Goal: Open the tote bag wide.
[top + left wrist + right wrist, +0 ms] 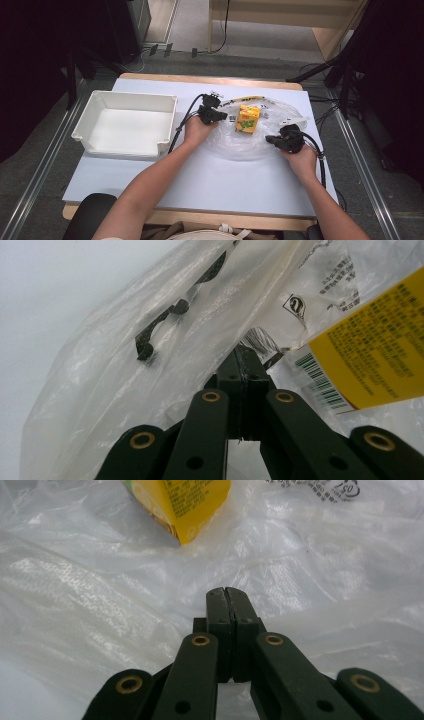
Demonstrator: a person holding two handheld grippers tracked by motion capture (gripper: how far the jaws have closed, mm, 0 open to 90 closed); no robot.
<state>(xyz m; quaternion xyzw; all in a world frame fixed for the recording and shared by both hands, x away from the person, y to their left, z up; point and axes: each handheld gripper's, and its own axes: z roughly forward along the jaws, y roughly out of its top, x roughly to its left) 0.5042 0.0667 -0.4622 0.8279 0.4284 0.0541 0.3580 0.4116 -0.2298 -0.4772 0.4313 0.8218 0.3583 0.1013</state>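
Note:
A clear plastic bag (250,144) lies crumpled on the table, right of centre. A yellow carton (248,118) with green print sits at the bag's far part; I cannot tell whether it is inside or on top. My left gripper (220,116) is at the bag's left edge, left of the carton. In the left gripper view its jaws are shut and the tips (245,357) disappear under the bag's film (125,380), with the carton (380,355) close on the right. My right gripper (273,140) rests shut at the bag's right edge, its tips (230,592) over the film (100,580), the carton's corner (185,510) ahead.
An empty white bin (125,131) stands on the left of the pale blue table (225,182). A yellow-and-white strip (250,98) lies behind the bag. Both forearms reach in from the near edge. Dark stands and cables flank the table on the floor.

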